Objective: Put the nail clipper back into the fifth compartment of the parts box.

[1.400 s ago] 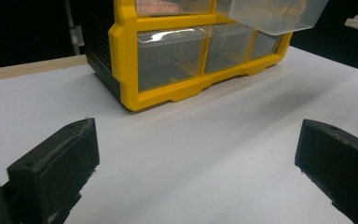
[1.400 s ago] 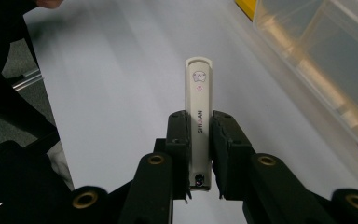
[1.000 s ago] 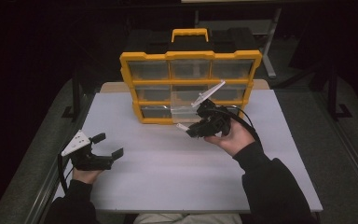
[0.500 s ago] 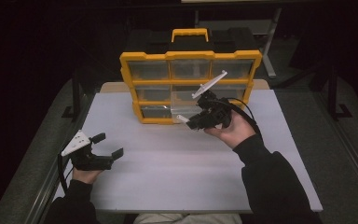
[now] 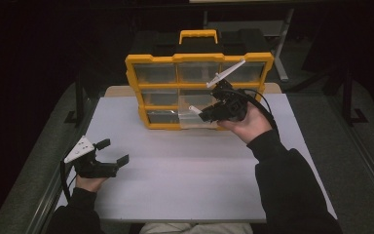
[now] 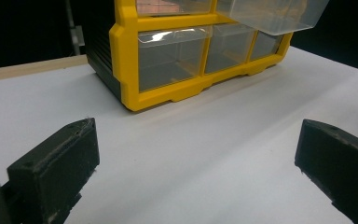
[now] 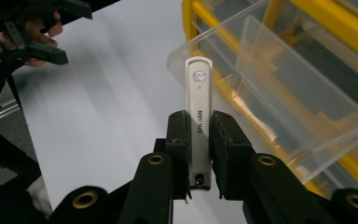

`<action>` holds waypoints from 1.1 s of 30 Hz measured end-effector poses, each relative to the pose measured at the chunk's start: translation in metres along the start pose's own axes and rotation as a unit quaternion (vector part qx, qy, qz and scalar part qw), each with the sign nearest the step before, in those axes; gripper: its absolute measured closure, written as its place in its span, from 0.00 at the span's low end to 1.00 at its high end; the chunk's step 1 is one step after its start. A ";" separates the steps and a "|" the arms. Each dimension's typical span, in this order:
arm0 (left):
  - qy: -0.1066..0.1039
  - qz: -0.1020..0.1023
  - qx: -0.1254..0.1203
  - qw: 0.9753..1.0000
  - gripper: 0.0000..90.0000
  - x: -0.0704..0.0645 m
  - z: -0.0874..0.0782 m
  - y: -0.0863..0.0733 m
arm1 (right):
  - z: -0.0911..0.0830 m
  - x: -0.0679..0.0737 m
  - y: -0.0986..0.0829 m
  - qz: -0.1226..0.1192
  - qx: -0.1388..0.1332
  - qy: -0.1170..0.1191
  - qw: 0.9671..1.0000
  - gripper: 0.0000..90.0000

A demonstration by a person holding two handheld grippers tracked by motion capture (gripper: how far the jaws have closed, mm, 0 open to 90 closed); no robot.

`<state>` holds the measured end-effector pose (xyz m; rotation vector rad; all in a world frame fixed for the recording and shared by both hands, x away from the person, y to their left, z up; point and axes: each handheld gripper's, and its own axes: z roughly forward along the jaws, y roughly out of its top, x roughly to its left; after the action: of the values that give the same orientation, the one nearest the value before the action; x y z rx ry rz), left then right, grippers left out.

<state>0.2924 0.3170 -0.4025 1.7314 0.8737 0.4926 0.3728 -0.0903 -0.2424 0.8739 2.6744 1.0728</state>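
From above, the right gripper (image 5: 202, 113) is raised in front of a yellow organiser (image 5: 199, 90) at the far side of a white table (image 5: 195, 165), with a small white stick (image 5: 196, 110) poking from its tip beside a clear drawer (image 5: 191, 116) pulled out of the bottom row. The left gripper (image 5: 113, 152) rests low near the table's left edge, jaws spread and empty; the surroundings are dark

Along the left gripper's own view, its two black jaws stand wide apart over bare tabletop (image 6: 205, 154), the organiser (image 6: 126, 70) ahead

Along the right gripper's own view, the jaws clamp a slim white device (image 7: 199, 116) marked "SHIJUAN", its upper end just at the rim of the open clear drawer (image 7: 279, 93); the other gripper (image 7: 28, 32) shows at upper left
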 end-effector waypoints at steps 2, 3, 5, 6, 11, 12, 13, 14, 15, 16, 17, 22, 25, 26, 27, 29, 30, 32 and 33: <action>0.000 0.000 -0.001 1.000 0.00 0.000 0.000 0.000 | -0.002 -0.002 0.004 0.000 -0.001 -0.003 1.000 0.85; 0.000 0.000 -0.001 1.000 0.00 0.000 0.000 0.000 | -0.002 -0.003 0.007 0.000 -0.003 -0.005 1.000 0.85; 0.001 -0.001 -0.001 1.000 0.00 0.000 0.000 0.000 | -0.004 -0.004 0.013 0.001 -0.002 -0.008 1.000 0.85; 0.000 -0.001 -0.001 1.000 0.00 0.000 0.000 0.000 | -0.004 -0.005 0.015 0.002 -0.002 -0.009 1.000 0.85; 0.000 0.000 -0.001 1.000 0.00 0.000 0.000 0.000 | -0.004 -0.012 0.026 0.008 -0.002 -0.014 1.000 0.85; 0.000 0.000 0.000 1.000 0.00 0.000 0.000 0.000 | -0.003 -0.013 0.027 0.011 -0.002 -0.013 1.000 0.85; 0.000 0.000 -0.001 1.000 0.00 0.000 0.000 0.000 | -0.002 -0.015 0.028 0.014 -0.005 -0.011 1.000 0.85; 0.000 0.000 -0.001 1.000 0.00 0.000 0.000 0.000 | -0.002 -0.015 0.028 0.014 -0.005 -0.011 1.000 0.85; 0.000 0.000 0.000 1.000 0.00 0.000 0.000 0.000 | 0.002 -0.020 0.030 0.024 -0.004 -0.008 1.000 0.85; 0.000 -0.001 -0.001 1.000 0.00 0.000 0.000 0.000 | 0.004 -0.021 0.031 0.025 -0.003 -0.010 1.000 0.85; 0.000 -0.001 -0.001 1.000 0.00 0.000 0.000 0.000 | 0.006 -0.023 0.032 0.029 -0.001 -0.010 1.000 0.85; -0.001 -0.003 -0.002 1.000 0.00 0.001 0.000 0.000 | 0.013 -0.029 0.033 0.036 0.007 -0.011 0.999 0.85; -0.001 -0.002 -0.001 1.000 0.00 0.001 0.000 0.000 | 0.022 -0.031 0.032 0.038 0.013 -0.008 0.999 0.85; -0.001 -0.003 -0.001 1.000 0.00 0.000 0.000 0.000 | 0.023 -0.032 0.032 0.039 0.014 -0.010 0.999 0.85; -0.001 -0.003 -0.001 1.000 0.00 0.000 0.000 0.000 | 0.023 -0.032 0.032 0.039 0.014 -0.010 0.999 0.85; -0.002 -0.004 -0.002 1.000 0.00 0.001 0.000 0.000 | 0.031 -0.034 0.030 0.044 0.022 -0.019 0.999 0.83; -0.002 -0.005 -0.002 1.000 0.00 0.001 0.000 0.000 | 0.031 -0.034 0.029 0.044 0.019 -0.021 0.999 0.76; -0.002 -0.005 -0.002 1.000 0.00 0.001 0.000 0.000 | 0.032 -0.034 0.027 0.041 0.008 -0.022 0.999 0.65; -0.002 -0.005 -0.001 1.000 0.00 0.001 0.000 0.000 | 0.032 -0.034 0.025 0.038 0.007 -0.023 0.999 0.61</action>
<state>0.2925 0.3178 -0.4024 1.7241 0.8781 0.4836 0.4225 -0.0754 -0.2522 0.9978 2.6337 1.0372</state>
